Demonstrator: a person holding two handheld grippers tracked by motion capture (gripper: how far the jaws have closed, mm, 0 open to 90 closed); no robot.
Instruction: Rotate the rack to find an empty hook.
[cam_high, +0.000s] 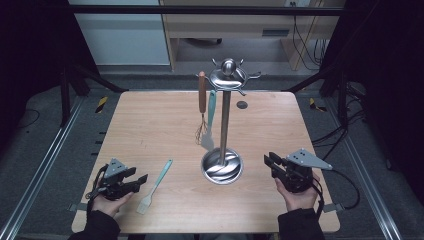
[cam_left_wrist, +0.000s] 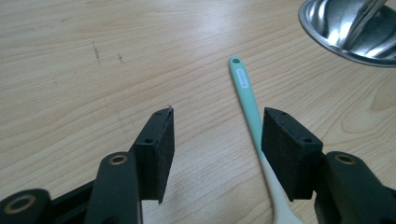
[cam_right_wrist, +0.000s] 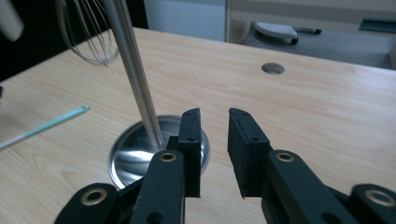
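Nearest the cam: your left hand at the table's near edge, w/ the left tongs pointing right, toward the brush. In the left gripper view those tongs stand wide apart, nothing clamped. The mint-handled brush runs up between the jaws, tucked close to the right pad; can't tell if it touches, but no squeeze on it. Left pad sits clear of it, bare wood under.

Moving right: the brush lies flat on the table, pale bristle end toward you, mint handle angling up and right, hang-hole at the far tip. It's just beside your left tongs, apart from the stand.

Center now: the steel utensil stand, round dished base on the wood, upright pole, hooks up top. A whisk w/ a brown handle hangs off a hook on the left side, and a mint spatula hangs right next to it, btwn whisk and pole.

Right side: your right hand at the near edge, right tongs aimed at the stand's base, near it but not touching. In the right gripper view the tongs show a narrow gap, pads not together, nothing btwn them. Base rim and pole sit just past the left jaw, whisk wires upper left.
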